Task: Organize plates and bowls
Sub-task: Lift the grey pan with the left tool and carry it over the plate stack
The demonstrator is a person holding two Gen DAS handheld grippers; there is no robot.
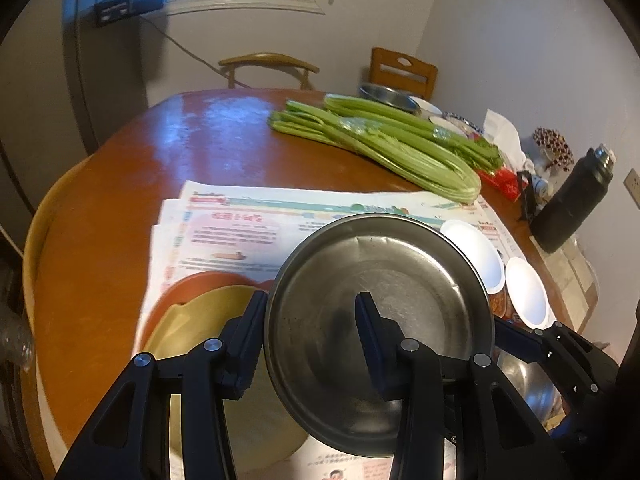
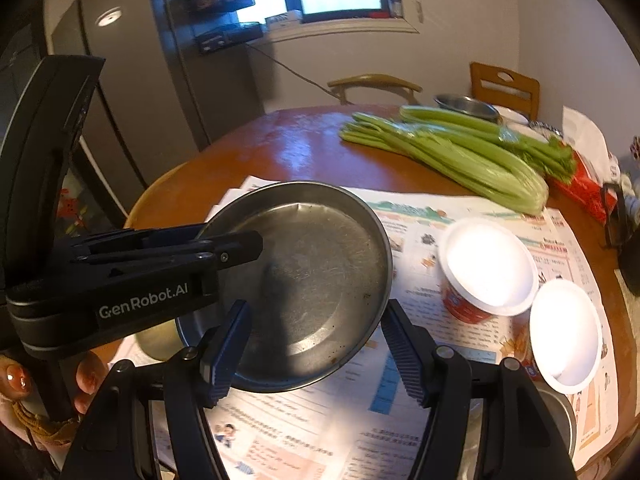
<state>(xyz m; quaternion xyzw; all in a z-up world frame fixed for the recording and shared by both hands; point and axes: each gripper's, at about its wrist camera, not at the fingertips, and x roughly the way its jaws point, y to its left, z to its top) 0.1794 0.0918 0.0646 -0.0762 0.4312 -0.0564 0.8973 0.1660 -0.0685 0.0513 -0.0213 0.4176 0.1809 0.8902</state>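
Steel plate (image 2: 312, 280) above newspaper-covered round wooden table (image 1: 224, 136).

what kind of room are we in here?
Likely a home dining or kitchen area: a round wooden table with chairs, celery and a steel plate over newspaper, and probably a fridge nearby.

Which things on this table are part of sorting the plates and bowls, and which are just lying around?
Part of the job: steel plate gripped at its rim by the left gripper; right gripper; yellow dish; two white bowls; steel bowl at the far edge.

Lying about: celery; newspaper; black flask; red packet.
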